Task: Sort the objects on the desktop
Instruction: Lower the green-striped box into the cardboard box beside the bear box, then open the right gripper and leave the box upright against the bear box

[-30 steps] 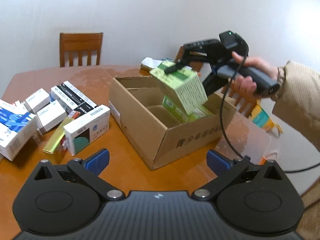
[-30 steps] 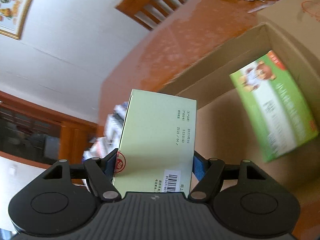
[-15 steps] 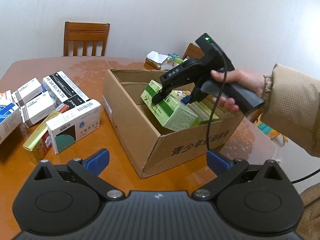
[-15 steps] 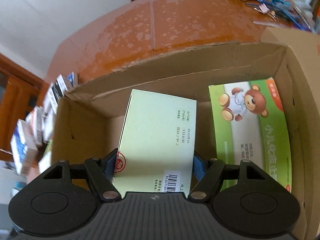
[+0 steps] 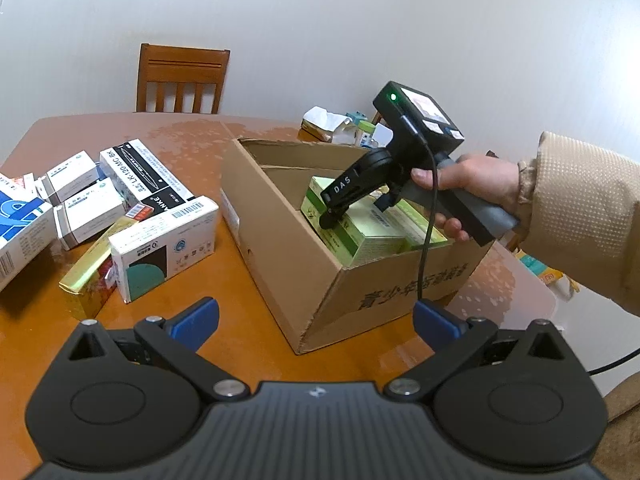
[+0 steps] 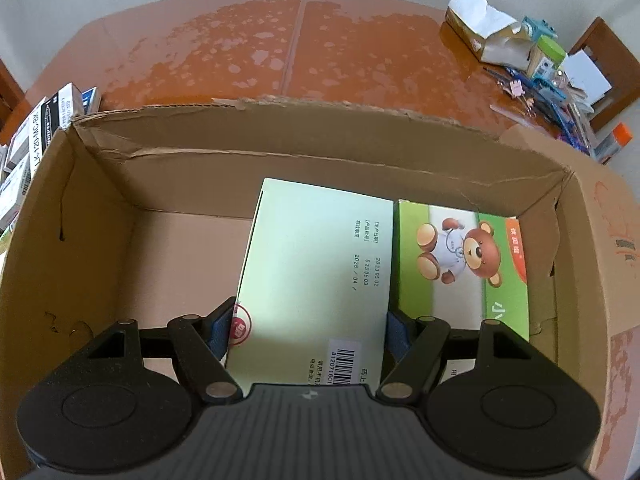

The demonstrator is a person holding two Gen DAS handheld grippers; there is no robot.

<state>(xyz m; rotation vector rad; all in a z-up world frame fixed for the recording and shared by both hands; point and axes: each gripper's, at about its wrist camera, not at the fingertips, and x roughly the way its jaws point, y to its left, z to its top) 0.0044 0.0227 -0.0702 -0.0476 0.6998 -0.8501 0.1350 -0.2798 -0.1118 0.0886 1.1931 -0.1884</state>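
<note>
My right gripper (image 6: pixel 308 332) is shut on a pale green box (image 6: pixel 316 280), its blue pads pressing both long sides. It points steeply down into the open cardboard box (image 6: pixel 300 140), and the pale green box sits low inside, beside a green box with a bear picture (image 6: pixel 460 264). In the left wrist view a hand holds the right gripper (image 5: pixel 352 212) over the cardboard box (image 5: pixel 280 248), with the pale green box (image 5: pixel 372 236) below the rim. My left gripper (image 5: pixel 316 318) hangs open over the table in front of the cardboard box, with nothing between its fingers.
Several small cartons (image 5: pixel 160 248) lie on the wooden table (image 5: pixel 248 344), left of the cardboard box. A tissue pack (image 6: pixel 480 28), pens and clips crowd the far right corner. A wooden chair (image 5: pixel 180 80) stands behind the table. The left half of the cardboard box's floor is bare.
The right gripper has tipped down and sunk into the cardboard box with the pale green box, which now stands beside the bear box. The left gripper has hardly moved.
</note>
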